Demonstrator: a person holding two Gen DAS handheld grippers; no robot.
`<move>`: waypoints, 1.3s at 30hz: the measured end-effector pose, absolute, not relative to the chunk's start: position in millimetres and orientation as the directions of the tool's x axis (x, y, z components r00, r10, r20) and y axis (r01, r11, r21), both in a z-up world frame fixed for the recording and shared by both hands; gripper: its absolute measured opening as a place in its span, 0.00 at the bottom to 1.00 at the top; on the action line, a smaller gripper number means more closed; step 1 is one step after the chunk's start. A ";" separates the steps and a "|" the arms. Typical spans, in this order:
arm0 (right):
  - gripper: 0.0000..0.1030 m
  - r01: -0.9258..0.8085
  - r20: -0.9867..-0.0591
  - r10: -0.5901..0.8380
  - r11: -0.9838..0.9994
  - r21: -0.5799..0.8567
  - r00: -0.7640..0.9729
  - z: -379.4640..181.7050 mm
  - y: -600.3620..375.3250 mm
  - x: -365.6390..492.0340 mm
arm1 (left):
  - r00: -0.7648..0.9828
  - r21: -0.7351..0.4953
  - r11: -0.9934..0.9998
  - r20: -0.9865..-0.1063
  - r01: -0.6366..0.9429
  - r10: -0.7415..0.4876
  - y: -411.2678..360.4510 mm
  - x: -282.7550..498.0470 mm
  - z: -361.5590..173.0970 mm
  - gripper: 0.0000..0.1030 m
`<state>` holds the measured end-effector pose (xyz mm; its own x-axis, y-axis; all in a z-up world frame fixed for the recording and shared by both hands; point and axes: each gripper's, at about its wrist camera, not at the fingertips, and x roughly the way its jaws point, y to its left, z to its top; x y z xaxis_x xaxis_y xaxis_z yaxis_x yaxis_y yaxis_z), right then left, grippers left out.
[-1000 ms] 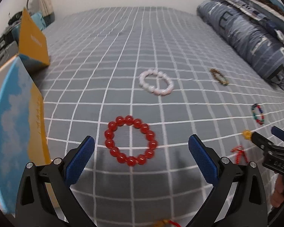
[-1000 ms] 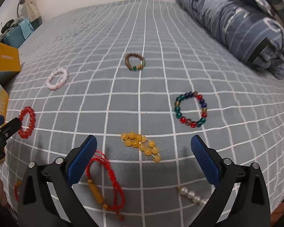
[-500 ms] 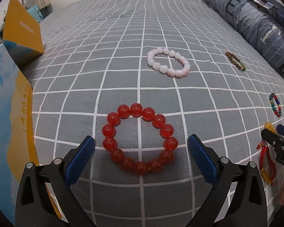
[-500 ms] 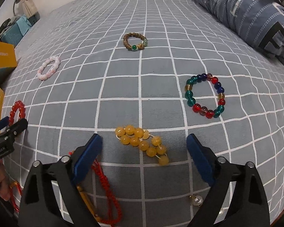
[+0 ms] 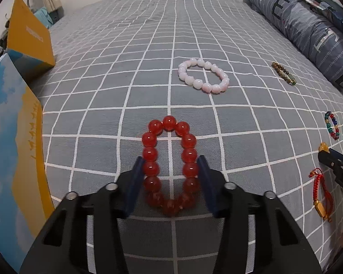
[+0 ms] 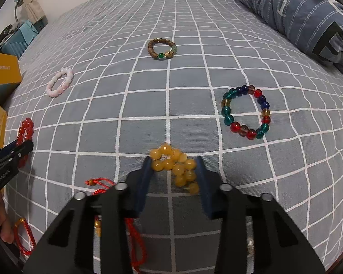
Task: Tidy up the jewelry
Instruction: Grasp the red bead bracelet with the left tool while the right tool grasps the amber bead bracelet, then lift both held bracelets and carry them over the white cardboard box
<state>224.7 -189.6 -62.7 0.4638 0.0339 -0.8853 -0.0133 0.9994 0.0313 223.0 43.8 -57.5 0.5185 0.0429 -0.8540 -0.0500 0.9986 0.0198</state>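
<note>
a second earlier both our tools stood wide apart over the bed (image 5: 194, 34); at this moment each had just been closing on a bracelet. the left tool (image 5: 170, 178) had its blue pads against the two long sides of the red bead bracelet (image 5: 169, 162), and the ring, round before, was squeezed into a narrow oval lying on the grey checked sheet. so we judged it clamped, though not yet lifted.

the right tool (image 6: 172, 173) had closed likewise on the yellow bead bracelet (image 6: 175, 167), which was bunched into a heap between the pads, touching both, still resting on the sheet.

the rest lay untouched: the pink bead bracelet (image 5: 203, 75) beyond the red one, the brown wooden bracelet (image 6: 162, 49) further up, the multicoloured glass bracelet (image 6: 245, 111) to the right, the red cord bracelet (image 6: 116, 205) under the right tool's left arm, and another red cord loop (image 6: 22, 237) at the near left edge.

for the task, we took this as two grips made at once; the yellow box (image 5: 29, 36) and the blue and yellow box (image 5: 13, 148) at the left were the likely places to carry them, though we could not tell which.
</note>
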 end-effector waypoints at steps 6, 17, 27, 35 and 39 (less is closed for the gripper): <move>0.09 -0.008 -0.880 0.038 0.999 0.039 0.474 -61.2 -190.8 222.5 | 0.529 -0.008 0.999 -0.849 -0.043 0.015 46.2 220.1 -52.4 0.26; 0.09 -0.008 -0.871 0.032 0.999 0.033 0.490 -58.2 -191.4 220.3 | 0.556 -0.034 0.999 -0.831 -0.037 -0.008 47.4 215.5 -44.3 0.12; 0.09 -0.002 -0.857 0.033 0.999 0.037 0.514 -51.4 -194.4 217.6 | 0.590 -0.044 0.999 -0.808 -0.032 -0.017 46.3 209.4 -32.9 0.12; 0.09 -0.008 -0.818 0.035 0.999 0.036 0.574 -33.3 -193.4 207.2 | 0.636 -0.052 0.999 -0.771 -0.015 -0.030 39.4 197.0 -14.9 0.12; 0.09 -0.011 -0.806 0.035 0.999 0.035 0.591 -26.6 -191.1 200.5 | 0.663 -0.053 0.999 -0.748 -0.007 -0.035 36.3 188.8 -4.9 0.12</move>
